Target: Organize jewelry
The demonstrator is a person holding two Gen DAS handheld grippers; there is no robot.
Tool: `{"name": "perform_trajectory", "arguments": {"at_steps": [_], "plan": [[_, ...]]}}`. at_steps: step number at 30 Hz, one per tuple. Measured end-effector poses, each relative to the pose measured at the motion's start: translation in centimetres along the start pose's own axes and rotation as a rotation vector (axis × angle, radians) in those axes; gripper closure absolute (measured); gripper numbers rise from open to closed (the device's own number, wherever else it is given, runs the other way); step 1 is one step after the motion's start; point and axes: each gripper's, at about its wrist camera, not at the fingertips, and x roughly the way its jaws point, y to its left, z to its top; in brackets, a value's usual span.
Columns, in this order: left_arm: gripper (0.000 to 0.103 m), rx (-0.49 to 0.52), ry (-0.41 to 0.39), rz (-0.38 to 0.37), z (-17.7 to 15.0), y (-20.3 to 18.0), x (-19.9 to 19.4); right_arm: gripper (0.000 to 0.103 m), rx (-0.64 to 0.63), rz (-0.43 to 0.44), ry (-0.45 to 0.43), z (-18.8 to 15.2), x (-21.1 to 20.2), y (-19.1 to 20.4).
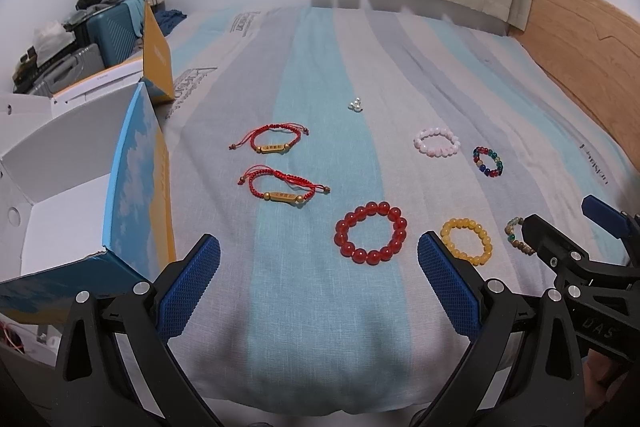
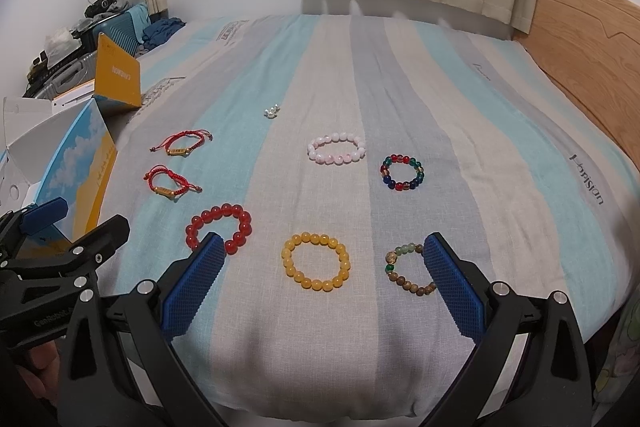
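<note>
The left gripper (image 1: pixel 319 281) hung wide open and empty above the striped blue, grey and beige bedspread (image 1: pixel 360 307), its blue textured pads well apart, and the right gripper (image 2: pixel 325 281) was likewise spread open beside it, holding nothing. All the jewelry lay loose on the bedspread. Nearest the left gripper sat the bracelet of large glossy red beads (image 1: pixel 371 233), with the bracelet of round yellow beads (image 1: pixel 466 241) just to its right. Further right, a bracelet of brown wooden and green stone beads (image 2: pixel 408 269) lay partly hidden behind the right gripper's right finger in the right wrist view. Beyond these rested the pale pink bead bracelet (image 1: pixel 437 141) and, near it on the right, the small bracelet of mixed red, blue and green glass beads (image 1: pixel 488 161). To the left, two red braided cord bracelets, each with a gold bar, lay one behind the other: the nearer one (image 1: pixel 283 187) and the farther one (image 1: pixel 270 139), close but apart. A small silver-white charm (image 1: pixel 355 104) sat alone further back. At the left edge of the bed stood an open cardboard box with a white interior and blue-and-yellow printed sides (image 1: pixel 132 187), with no jewelry visible in it.
</note>
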Motion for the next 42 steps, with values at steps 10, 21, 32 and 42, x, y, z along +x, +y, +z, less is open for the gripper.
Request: {"name": "perform_trajectory", "arguments": {"at_steps": [10,21,32,42], "plan": [[0.006,0.037,0.037,-0.001,2.2,-0.1,1.8,0.007,0.012,-0.042,0.047,2.8,1.7,-2.0],[0.006,0.026,0.195,-0.056,3.7,-1.5,7.0,0.007,-0.003,-0.090,0.205,3.8,6.2,-3.8],[0.006,0.062,0.314,-0.092,3.0,-4.4,11.0,0.007,0.039,-0.098,0.355,2.8,9.6,-7.5],[0.007,0.103,0.392,-0.088,1.9,-6.3,14.0,0.030,0.082,-0.065,0.518,0.0,13.1,-9.7]]}}
